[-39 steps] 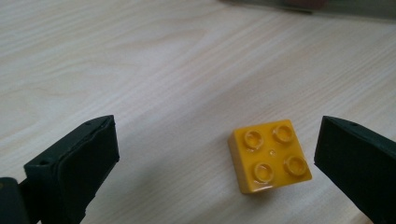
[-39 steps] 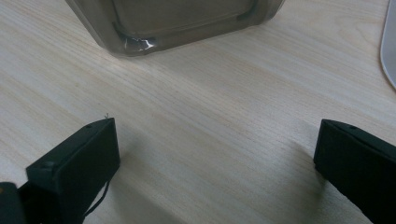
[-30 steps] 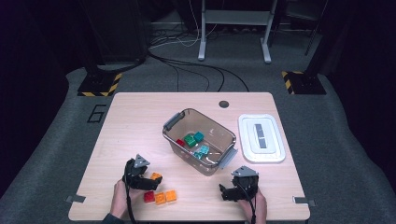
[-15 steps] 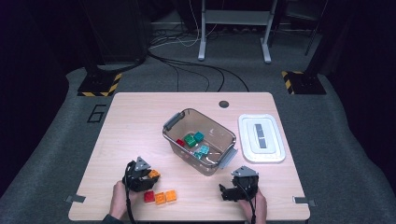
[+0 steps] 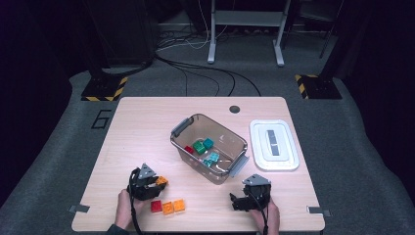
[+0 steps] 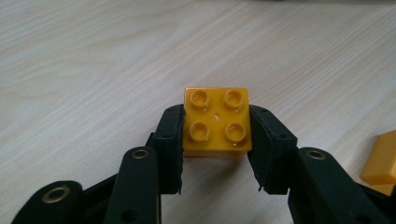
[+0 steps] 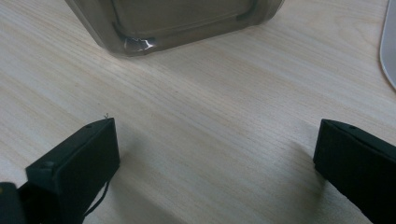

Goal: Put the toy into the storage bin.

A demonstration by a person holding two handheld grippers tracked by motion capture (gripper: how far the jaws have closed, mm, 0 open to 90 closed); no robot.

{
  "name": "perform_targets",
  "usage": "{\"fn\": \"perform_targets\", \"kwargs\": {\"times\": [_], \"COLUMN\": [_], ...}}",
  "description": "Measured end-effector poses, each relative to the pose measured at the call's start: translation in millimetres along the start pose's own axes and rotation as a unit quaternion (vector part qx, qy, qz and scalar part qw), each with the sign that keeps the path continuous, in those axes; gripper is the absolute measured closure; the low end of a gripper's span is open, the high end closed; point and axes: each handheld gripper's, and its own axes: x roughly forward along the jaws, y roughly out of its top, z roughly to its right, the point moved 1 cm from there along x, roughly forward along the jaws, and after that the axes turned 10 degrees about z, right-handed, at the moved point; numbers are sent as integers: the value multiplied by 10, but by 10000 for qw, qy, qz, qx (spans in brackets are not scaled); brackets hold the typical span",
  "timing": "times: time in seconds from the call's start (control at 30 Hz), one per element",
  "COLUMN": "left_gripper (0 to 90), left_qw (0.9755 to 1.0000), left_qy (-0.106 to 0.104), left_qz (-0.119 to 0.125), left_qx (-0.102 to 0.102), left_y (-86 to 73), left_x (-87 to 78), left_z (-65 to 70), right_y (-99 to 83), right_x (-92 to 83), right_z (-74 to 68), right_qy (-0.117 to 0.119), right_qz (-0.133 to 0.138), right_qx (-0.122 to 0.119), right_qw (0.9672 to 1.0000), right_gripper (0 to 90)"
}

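We find the left tool (image 6: 215, 140) clamped on a yellow four-stud building brick (image 6: 216, 120). Its jaws have just been closing, and in the left gripper view the two pads press flat against opposite side walls of the brick, which sits between them studs up on the tabletop (image 6: 93, 60). We judge this grip across the smooth sides to be deliberate: it leaves the studs clear and keeps the brick square for a lift. The brick appears to rest on the wood, not yet raised.

In the high view the left tool (image 5: 147, 182) lies near the front left of the tabletop (image 5: 147, 127), with a red brick (image 5: 156, 206) and two orange bricks (image 5: 173, 206) in a short row just beside it, toward the person. The clear plastic bin (image 5: 209, 147) stands at the centre, holding red, green and teal bricks; its white lid (image 5: 274, 144) lies apart to the right. We take the work to be the transfer of loose bricks into this bin, with three still waiting.

The right tool (image 5: 247, 198) rests near the front right, its jaws standing wide apart with nothing between them, as the right gripper view confirms (image 7: 215, 168). We judge it idle.

As to the views: the left gripper view settles the pad contact and stud count, which the high view renders as a small orange patch. It also shows the edge of a further yellow brick (image 6: 380, 161) at its right margin. The high view alone gives the layout of bin, lid and waiting bricks. The right gripper view adds the bin's near corner (image 7: 135, 44) close ahead.
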Motion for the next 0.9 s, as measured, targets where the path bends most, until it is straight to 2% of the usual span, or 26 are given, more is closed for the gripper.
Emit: {"fn": "perform_targets", "kwargs": {"times": [0.37,0.43,0.47,0.9], "left_gripper": [586,586,586,587], "left_qw": [9997,9996,9995,9985], "left_qy": [25,28,28,71], "left_qz": [239,283,322,480], "left_qx": [43,17,9,246], "left_y": [171,201,218,455], "left_x": [-176,-198,-205,-313], "left_z": [-61,-69,-71,-64], "right_y": [0,-2,1,-2], "right_x": [0,-1,1,-1], "right_z": [0,9,0,7], "right_qy": [0,21,0,17], "right_qz": [0,-3,1,-9], "right_qx": [3,-61,0,-46], "right_qw": [10000,10000,10000,10000], "right_gripper": [0,0,0,0]}}
